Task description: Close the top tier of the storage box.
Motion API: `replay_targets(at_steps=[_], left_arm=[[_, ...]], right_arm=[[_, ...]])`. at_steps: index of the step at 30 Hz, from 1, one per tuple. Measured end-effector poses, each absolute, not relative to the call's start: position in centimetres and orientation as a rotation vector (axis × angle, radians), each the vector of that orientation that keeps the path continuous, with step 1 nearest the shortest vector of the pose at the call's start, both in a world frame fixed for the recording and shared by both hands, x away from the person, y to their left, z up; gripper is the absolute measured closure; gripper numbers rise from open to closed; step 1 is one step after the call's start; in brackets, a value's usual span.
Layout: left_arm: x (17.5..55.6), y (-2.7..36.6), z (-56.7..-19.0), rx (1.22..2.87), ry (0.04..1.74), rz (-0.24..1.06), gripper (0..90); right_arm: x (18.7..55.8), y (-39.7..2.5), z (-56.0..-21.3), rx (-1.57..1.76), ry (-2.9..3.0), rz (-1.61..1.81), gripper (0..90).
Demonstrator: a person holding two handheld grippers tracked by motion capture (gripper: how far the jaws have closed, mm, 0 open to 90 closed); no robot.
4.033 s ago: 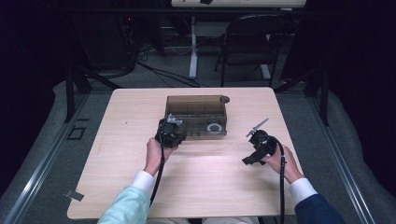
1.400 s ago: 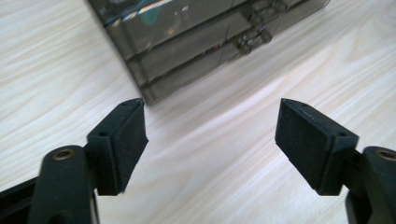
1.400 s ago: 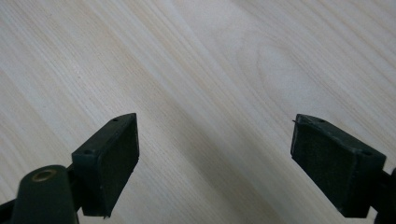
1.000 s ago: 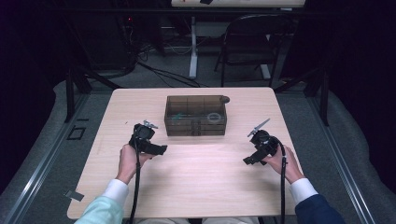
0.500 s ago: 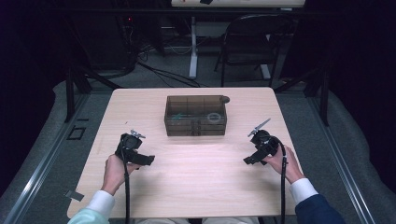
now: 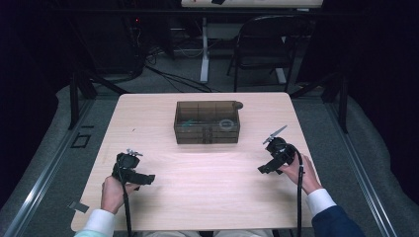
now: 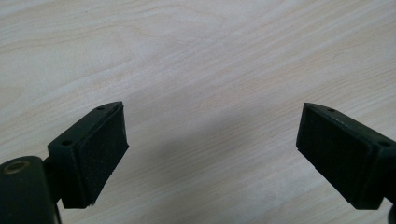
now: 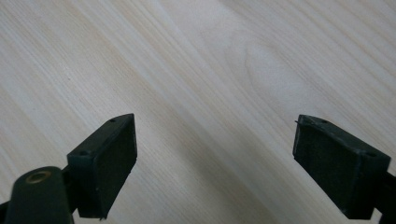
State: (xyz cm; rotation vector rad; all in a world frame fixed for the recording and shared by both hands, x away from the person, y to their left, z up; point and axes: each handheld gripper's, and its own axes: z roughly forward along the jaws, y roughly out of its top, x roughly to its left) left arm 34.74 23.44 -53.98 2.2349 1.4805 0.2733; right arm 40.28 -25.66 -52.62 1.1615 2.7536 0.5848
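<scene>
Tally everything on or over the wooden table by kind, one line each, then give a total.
Dark translucent plastic compartment box: 1
White ring inside that box: 1
Black hand-held two-jaw tools: 2 (left tool, right tool, both with jaws wide apart over bare light wood table)
Total: 4

Even overhead light falls on the pale table (image 6: 207, 182), while the surrounding room sinks into near-black. Close-up views stay sharp, with soft shadows on the wood grain.
</scene>
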Motion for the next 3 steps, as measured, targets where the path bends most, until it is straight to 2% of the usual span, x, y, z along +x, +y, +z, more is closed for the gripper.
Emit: replay_targets(at_steps=[3], left_arm=[[34.86, 23.63, -54.4, 2.222, 1.497, 0.268, 6.2]], right_arm=[[40.33, -25.76, -52.57, 1.164, 2.74, 0.579, 10.8]])
